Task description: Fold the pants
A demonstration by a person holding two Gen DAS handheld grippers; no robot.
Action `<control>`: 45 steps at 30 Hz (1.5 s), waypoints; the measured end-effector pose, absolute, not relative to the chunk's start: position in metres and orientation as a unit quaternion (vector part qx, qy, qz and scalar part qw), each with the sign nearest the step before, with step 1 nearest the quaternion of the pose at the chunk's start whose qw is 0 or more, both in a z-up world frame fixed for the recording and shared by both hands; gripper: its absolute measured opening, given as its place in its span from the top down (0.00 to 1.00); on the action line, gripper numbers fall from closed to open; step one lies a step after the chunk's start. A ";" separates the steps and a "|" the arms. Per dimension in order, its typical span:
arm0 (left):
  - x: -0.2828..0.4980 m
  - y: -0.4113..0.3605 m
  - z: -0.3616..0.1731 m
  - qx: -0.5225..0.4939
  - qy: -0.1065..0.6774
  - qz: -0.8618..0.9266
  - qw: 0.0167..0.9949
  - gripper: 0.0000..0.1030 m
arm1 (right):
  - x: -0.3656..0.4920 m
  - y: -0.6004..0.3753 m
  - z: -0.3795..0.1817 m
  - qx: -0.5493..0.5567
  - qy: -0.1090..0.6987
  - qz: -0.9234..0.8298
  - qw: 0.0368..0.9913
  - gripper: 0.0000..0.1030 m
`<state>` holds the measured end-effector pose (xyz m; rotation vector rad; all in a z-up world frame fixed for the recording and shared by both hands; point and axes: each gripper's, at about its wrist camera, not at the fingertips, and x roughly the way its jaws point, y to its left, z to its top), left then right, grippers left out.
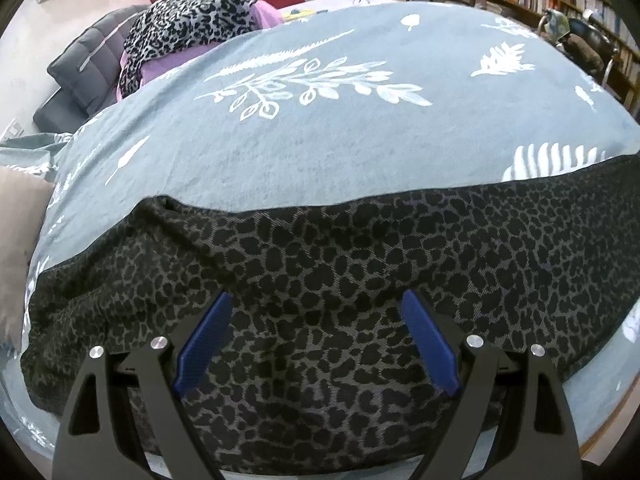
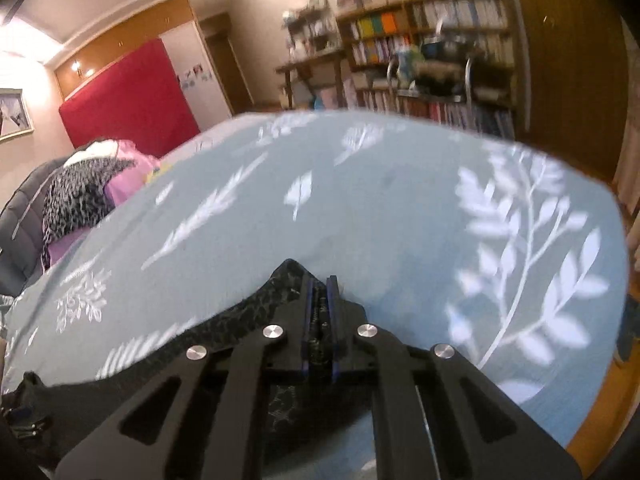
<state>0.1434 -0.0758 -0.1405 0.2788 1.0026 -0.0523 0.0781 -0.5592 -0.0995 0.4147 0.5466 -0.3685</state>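
The dark leopard-print pants (image 1: pixel 340 272) lie flat across the near part of the blue-grey leaf-print bed cover (image 1: pixel 320 140). My left gripper (image 1: pixel 316 312) is open, its blue fingers (image 1: pixel 206 344) spread just above the middle of the pants. In the right wrist view, my right gripper (image 2: pixel 320 292) is shut on an edge of the pants (image 2: pixel 256 308) and lifts it a little off the bed cover (image 2: pixel 360 208). That view is blurred.
A pile of clothes, a lighter leopard-print piece (image 1: pixel 188 20) over purple fabric, sits at the far left of the bed beside a grey cushion (image 1: pixel 92 60). A red board (image 2: pixel 128 100), bookshelves (image 2: pixel 432 40) and a chair stand beyond the bed.
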 end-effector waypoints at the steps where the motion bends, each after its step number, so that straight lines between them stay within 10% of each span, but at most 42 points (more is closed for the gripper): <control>1: 0.143 -0.079 -0.139 0.133 0.477 -0.031 0.868 0.16 | 0.078 -0.562 -0.097 0.204 0.264 -0.182 0.925 0.94; 8: 0.140 -0.091 -0.157 0.155 0.478 -0.045 0.863 0.16 | 0.085 -0.582 -0.142 0.224 0.323 -0.191 0.899 0.92; 12: 0.142 -0.088 -0.156 0.151 0.480 -0.049 0.863 0.16 | 0.076 -0.586 -0.139 0.238 0.308 -0.208 0.897 0.59; 21: 0.120 -0.099 -0.133 0.155 0.455 -0.081 0.873 0.16 | 0.025 -0.605 -0.135 0.360 0.277 -0.175 0.873 0.42; 36: 0.119 -0.096 -0.152 0.130 0.492 -0.115 0.853 0.13 | 0.053 -0.597 -0.156 0.383 0.286 -0.138 0.867 0.43; 41: 0.124 -0.093 -0.158 0.124 0.497 -0.114 0.851 0.11 | 0.048 -0.597 -0.158 0.405 0.289 -0.145 0.855 0.75; 45: 0.133 -0.092 -0.159 0.123 0.499 -0.116 0.850 0.11 | 0.049 -0.594 -0.158 0.417 0.285 -0.122 0.855 0.75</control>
